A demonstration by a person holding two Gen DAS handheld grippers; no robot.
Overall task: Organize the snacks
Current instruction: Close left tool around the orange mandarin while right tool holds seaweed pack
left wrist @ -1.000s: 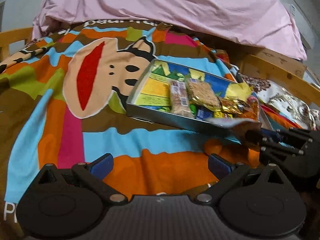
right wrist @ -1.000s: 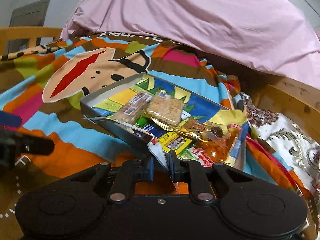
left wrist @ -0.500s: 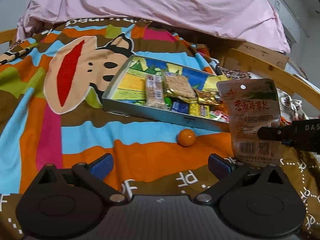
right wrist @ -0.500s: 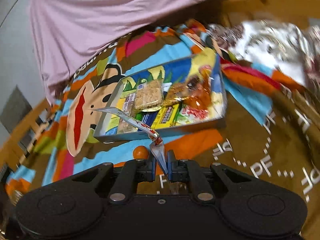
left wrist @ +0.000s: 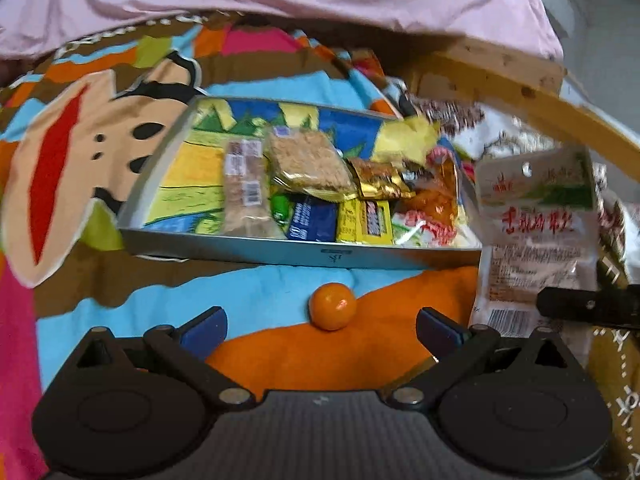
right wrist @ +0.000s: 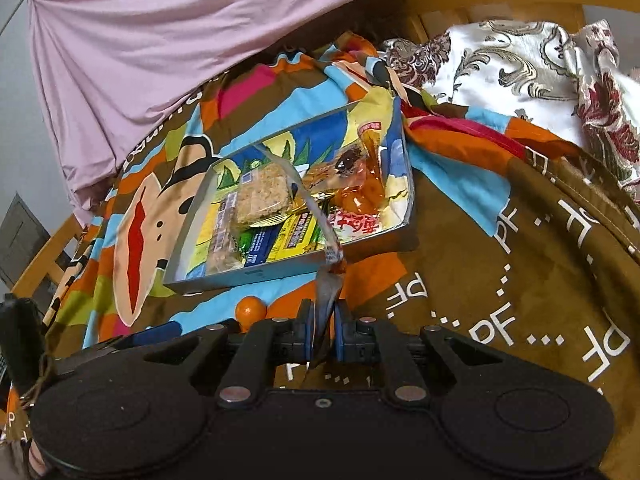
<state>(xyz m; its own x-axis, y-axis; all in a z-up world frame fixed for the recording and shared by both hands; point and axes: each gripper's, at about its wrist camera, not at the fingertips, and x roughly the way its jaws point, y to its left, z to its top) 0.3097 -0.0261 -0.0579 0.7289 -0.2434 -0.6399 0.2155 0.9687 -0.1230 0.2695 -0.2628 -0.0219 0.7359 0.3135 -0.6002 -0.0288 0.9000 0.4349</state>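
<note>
In the left wrist view, the left gripper (left wrist: 320, 326) is hanging with its fingers wide apart and empty over the blanket (left wrist: 160, 292), and the small orange ball (left wrist: 333, 306) is lying just ahead between them, beside the near wall of the snack tray (left wrist: 280, 250). In the right wrist view, the right gripper (right wrist: 321, 332) is clamping the lower edge of the snack packet (right wrist: 320, 240), which is standing up on its edge in front of the tray's near right corner.

Snack packet (left wrist: 536, 236) lifted from tray (left wrist: 280, 250), apparently; orange ball (left wrist: 333, 306) uncovered.

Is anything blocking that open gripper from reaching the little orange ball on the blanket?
Nothing visible. The small orange ball lies alone on the blanket, just ahead of the open left hand-held gripper; the snack tray sits beyond it.
</note>
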